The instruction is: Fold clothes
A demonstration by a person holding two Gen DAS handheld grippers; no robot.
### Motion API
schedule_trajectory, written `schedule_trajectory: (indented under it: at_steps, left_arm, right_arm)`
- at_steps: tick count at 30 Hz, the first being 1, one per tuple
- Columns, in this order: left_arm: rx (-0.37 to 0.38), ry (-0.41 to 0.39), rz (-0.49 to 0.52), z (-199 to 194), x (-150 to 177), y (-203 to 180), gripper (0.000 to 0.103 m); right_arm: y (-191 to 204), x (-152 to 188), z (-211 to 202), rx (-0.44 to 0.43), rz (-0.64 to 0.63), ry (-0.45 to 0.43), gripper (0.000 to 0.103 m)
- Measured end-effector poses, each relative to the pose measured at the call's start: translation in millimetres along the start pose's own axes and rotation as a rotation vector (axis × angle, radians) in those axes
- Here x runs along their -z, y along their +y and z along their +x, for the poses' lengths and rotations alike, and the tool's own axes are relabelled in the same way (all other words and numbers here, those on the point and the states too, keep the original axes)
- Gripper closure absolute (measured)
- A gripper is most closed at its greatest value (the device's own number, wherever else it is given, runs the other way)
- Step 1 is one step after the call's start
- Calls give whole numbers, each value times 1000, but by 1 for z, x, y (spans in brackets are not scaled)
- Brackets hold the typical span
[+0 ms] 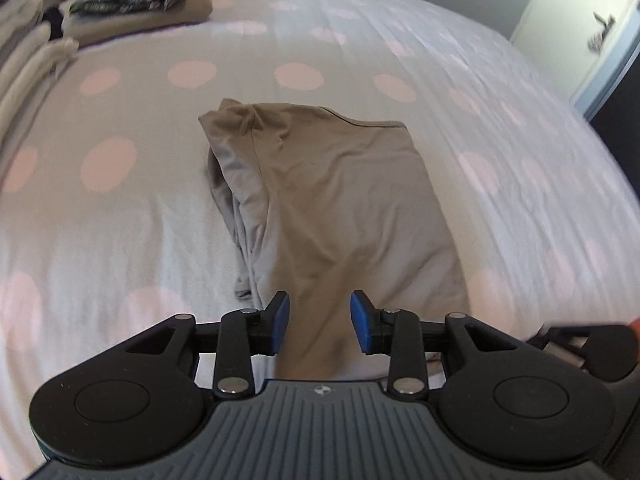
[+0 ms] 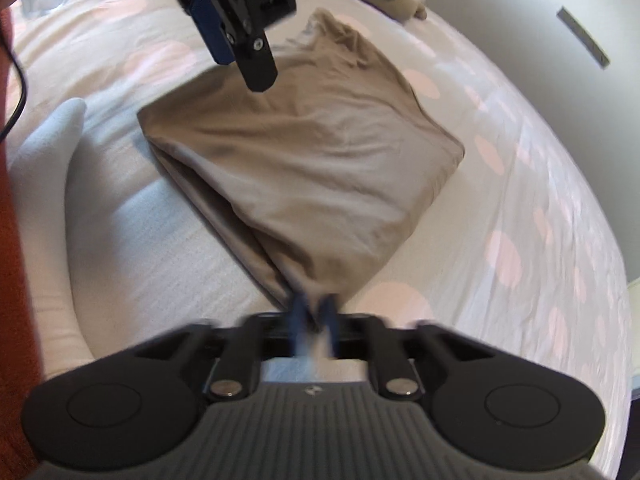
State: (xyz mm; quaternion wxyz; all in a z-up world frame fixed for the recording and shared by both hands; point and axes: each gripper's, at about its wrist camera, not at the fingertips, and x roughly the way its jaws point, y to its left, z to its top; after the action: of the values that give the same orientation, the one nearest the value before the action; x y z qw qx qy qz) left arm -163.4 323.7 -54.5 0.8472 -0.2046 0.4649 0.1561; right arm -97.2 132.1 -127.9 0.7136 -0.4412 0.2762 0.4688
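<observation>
Left wrist view
- left gripper [image 1: 320, 322]: black plastic arms, blue rubbery pads, ribbed grey body; jaws apart, released, nothing pinched; beige cloth shows in the gap beneath
- shirt [image 1: 340, 200]: beige, soft thin knit, folded to a rough rectangle, wrinkled; layered edges stacked along its left side, bunched at far left corner; lies mid-bed, reaching to just under the pads
- bedsheet [image 1: 160, 216]: white, fine woven stripes, large pale pink round dots, mostly smooth
- folded pile [image 1: 136, 0]: far left corner of bed; dark floral patterned cloth on top of a tan folded piece
- stacked fabric [image 1: 28, 52]: left edge, pale grey-beige folds, blurred
- right gripper [image 1: 592, 346]: only a black rounded part at right edge, state unreadable from here

Right wrist view
- right gripper [image 2: 314, 312]: blue pads pressed together, clenched on the near corner of the shirt [image 2: 320, 160]; motion blur
- shirt shape: squarish from this side, corner pulled to a point at the pads, soft creases fanning from it
- left gripper [image 2: 236, 40]: hangs above the shirt's far edge, black angular finger, blue pad; not touching cloth
- bedsheet [image 2: 540, 240]: same dotted white
- pillow [image 2: 48, 152]: white, smooth, puffy, left of shirt
- sleeve [image 2: 16, 280]: rust-red knit, left edge
</observation>
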Motion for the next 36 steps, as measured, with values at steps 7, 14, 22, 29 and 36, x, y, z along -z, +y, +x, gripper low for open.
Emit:
schedule_trajectory:
  at_steps: [7,14,22,29,36]
  left_arm:
    - [72,-116,-183,-10,-4,24,59]
    - [79,-162,-314,-11,-4,44,55]
    - [21,-176,-348,-6,-8,51,53]
    - [-10,-197,-301,-5,-25,49,52]
    - [-10,-221,-284,5,-52,53,45]
  right_arm:
    - [-6,2,8,-49,36,86,101]
    - [-8,8,1,-74,73,96,102]
    - [-47,8,-23,-110,330,-97,53]
    - [-98,3,-15,-115,606,-168,53]
    - [-121,-6,9,-106,691,-175,45]
